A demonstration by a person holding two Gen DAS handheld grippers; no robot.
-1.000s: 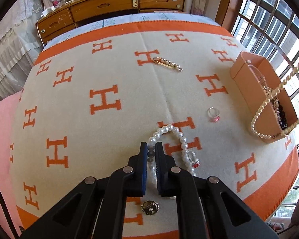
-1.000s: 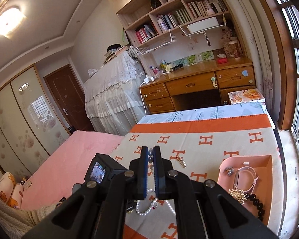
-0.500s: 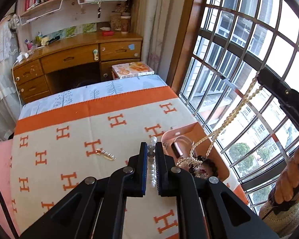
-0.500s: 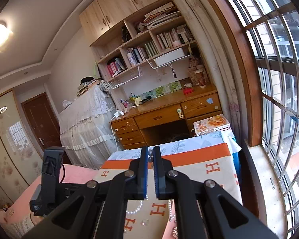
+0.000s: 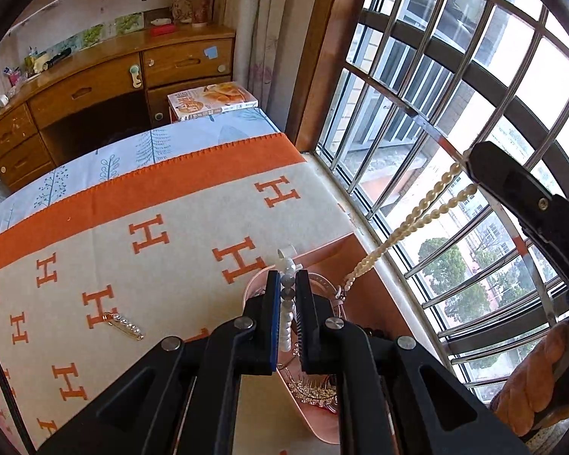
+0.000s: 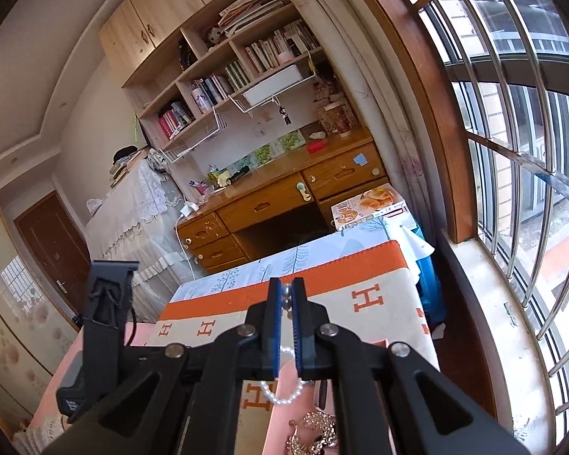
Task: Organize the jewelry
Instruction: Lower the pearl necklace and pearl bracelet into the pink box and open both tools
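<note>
The left tool (image 5: 287, 287) is clamped on a white pearl bracelet (image 5: 286, 318), held above the pink tray (image 5: 315, 432) at the bed's window-side edge. The right tool (image 6: 285, 301) is pinched shut on a long pearl necklace (image 5: 409, 223), whose strand hangs down into that tray. A gold pearl hair clip (image 5: 123, 326) lies apart on the orange-and-cream blanket (image 5: 151, 265).

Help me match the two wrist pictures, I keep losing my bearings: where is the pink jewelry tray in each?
Left wrist: the pink tray sits at bottom centre-right, partly hidden behind the jaws, next to the window.
Right wrist: only part of the pink tray shows, at the very bottom centre, below the jaws.
Shared landmark: the pastry-cover book at the bed's far corner, by the desk.
</note>
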